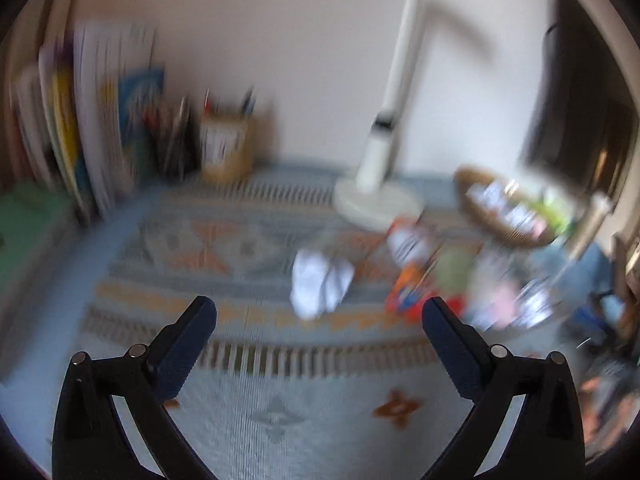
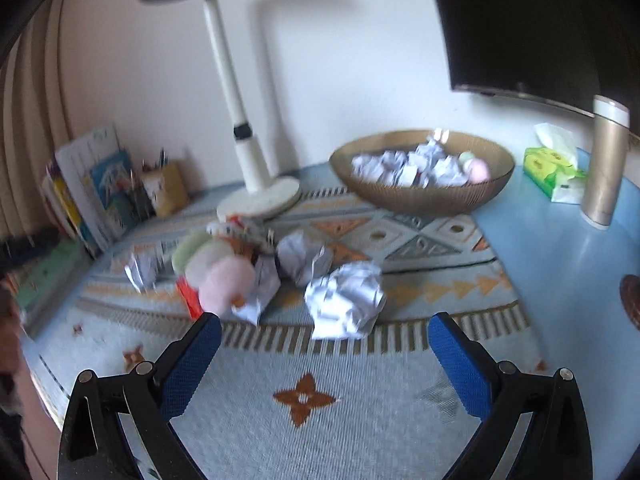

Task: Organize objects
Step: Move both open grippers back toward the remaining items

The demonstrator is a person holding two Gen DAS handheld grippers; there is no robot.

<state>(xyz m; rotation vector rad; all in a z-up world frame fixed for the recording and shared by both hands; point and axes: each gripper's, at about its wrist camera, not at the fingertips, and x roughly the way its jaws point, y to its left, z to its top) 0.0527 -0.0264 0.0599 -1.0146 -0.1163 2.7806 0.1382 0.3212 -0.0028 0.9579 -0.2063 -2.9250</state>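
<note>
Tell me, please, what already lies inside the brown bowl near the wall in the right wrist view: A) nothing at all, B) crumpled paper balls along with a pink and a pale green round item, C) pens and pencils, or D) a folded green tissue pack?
B: the brown bowl holds several crumpled paper balls, with a pink round item and a pale green one at its right side.

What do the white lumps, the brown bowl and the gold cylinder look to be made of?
White lumps: crumpled paper, matte, with sharp creases and faint print. Brown bowl: probably tinted ribbed glass or plastic, since the contents show dimly through its wall and the rim glints. Gold cylinder: likely brushed metal with a satin sheen and a white, plastic-looking cap.
</note>
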